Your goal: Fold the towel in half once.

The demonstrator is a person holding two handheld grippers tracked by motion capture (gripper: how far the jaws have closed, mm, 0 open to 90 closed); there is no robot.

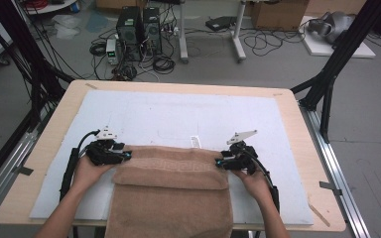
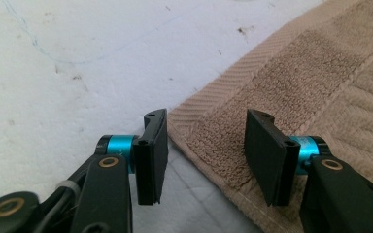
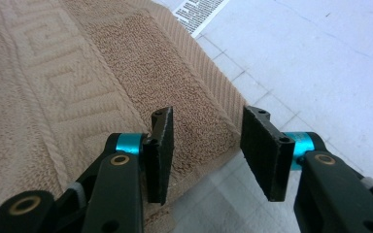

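The brown towel (image 1: 171, 191) lies at the near edge of the white mat (image 1: 178, 116) that covers the table (image 1: 297, 119), its near part hanging over that edge and its far part doubled back into a fold. At the fold's left corner the left gripper (image 1: 127, 156) is released: in the left gripper view its jaws stand apart with the hemmed corner between them and nothing pinched, one pad over bare mat, the other over terry. If it clenches like this, it may catch only the top layer or just the thin hem, and the corner could slip out as soon as it is lifted. Across the fold, at its right corner, the right gripper (image 1: 219, 162) is likewise released, its jaws straddling the towel's edge without pressing it. Near it a small printed label (image 3: 198, 10) lies on the mat just beyond the towel's far hem. The main risk seems to be uneven grasping: one side biting deeper than the other would skew the fold, and pulling hard could drag the overhanging cloth off the table.
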